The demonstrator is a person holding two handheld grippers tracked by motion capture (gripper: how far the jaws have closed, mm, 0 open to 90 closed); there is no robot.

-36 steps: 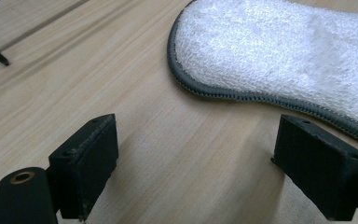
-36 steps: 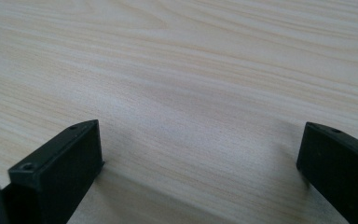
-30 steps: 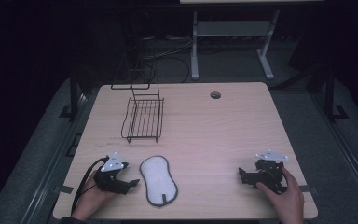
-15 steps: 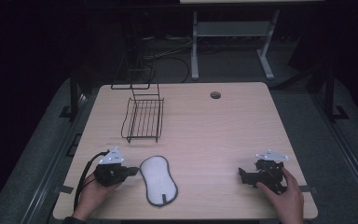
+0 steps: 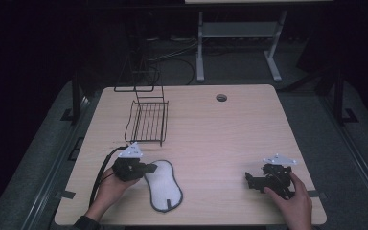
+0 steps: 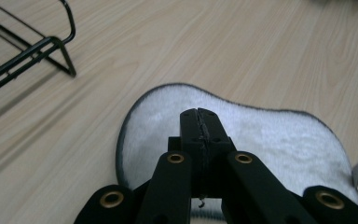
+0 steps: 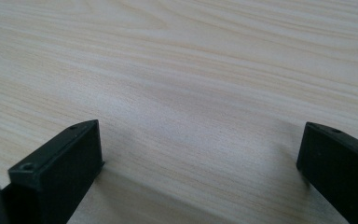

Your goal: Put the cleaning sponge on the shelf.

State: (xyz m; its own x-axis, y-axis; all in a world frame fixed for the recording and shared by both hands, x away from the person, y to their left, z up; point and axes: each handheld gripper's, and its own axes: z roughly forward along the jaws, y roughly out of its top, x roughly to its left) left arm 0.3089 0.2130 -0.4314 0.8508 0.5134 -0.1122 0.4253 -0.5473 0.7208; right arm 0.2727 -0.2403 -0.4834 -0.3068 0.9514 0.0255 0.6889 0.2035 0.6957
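Table point(image 5: 211, 129) of light wood carried 2 things: a black wire rack point(image 5: 147, 120) at the far left and a white fuzzy pad point(image 5: 164, 186) with a dark edge, lying flat near the front left. The pad looked like a sleep mask or an insole; I could not tell which.

The left gripper point(image 5: 148, 167) was held low at the pad's far end, pointing to the right. Its jaws had just been closing, and in the left gripper view they stood pressed together with no gap, the left gripper point(image 6: 199, 114) tips above the white fleece of the pad point(image 6: 270, 140). Nothing was seen between the jaws there, and I could not tell if the tips touched the fleece. A corner of the rack point(image 6: 37, 49) was seen at the upper left of that view, apart from the pad.

The right gripper point(image 5: 250, 178) rested at the front right of the table, well apart from the pad. In the right gripper view its 2 jaws stood wide apart, with bare wood of the table point(image 7: 200, 93) between them.
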